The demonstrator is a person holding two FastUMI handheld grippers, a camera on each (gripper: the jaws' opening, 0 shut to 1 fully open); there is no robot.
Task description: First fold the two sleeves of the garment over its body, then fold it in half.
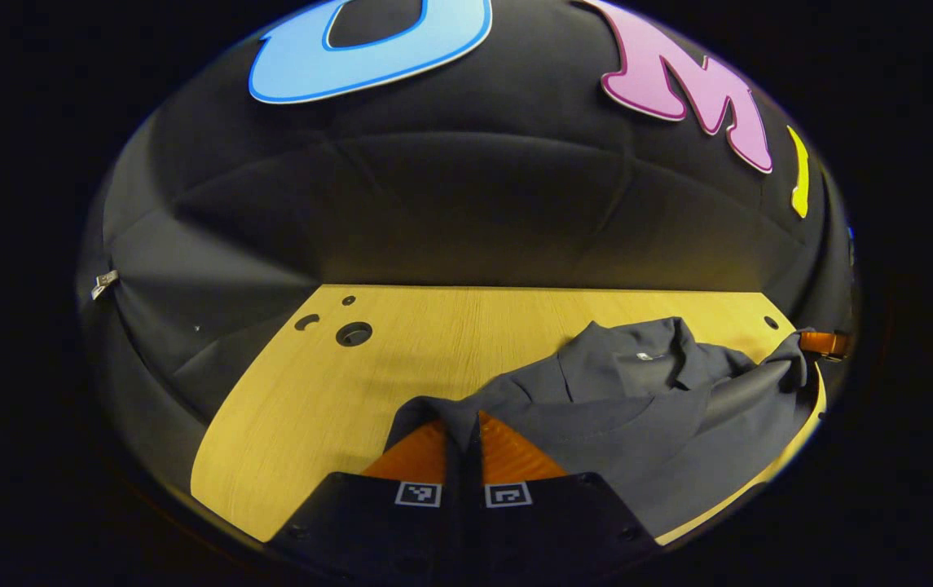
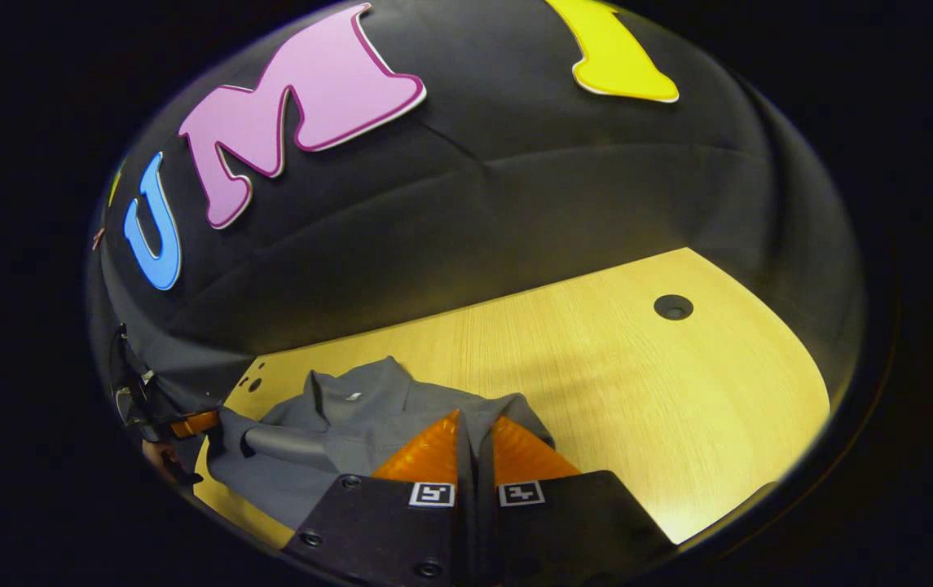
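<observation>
Grey garment (image 1: pixel 637 408) lies on wooden tabletop (image 1: pixel 401 359), collar toward booth wall. Left gripper (image 1: pixel 462 424) clenched on fabric at one edge of garment; right gripper (image 2: pixel 474 428) clenched on fabric at opposite edge. Cloth pinched between each pair of fingers. Judgement: both sides held for drawing sleeves over body; halving fold not yet done.
</observation>
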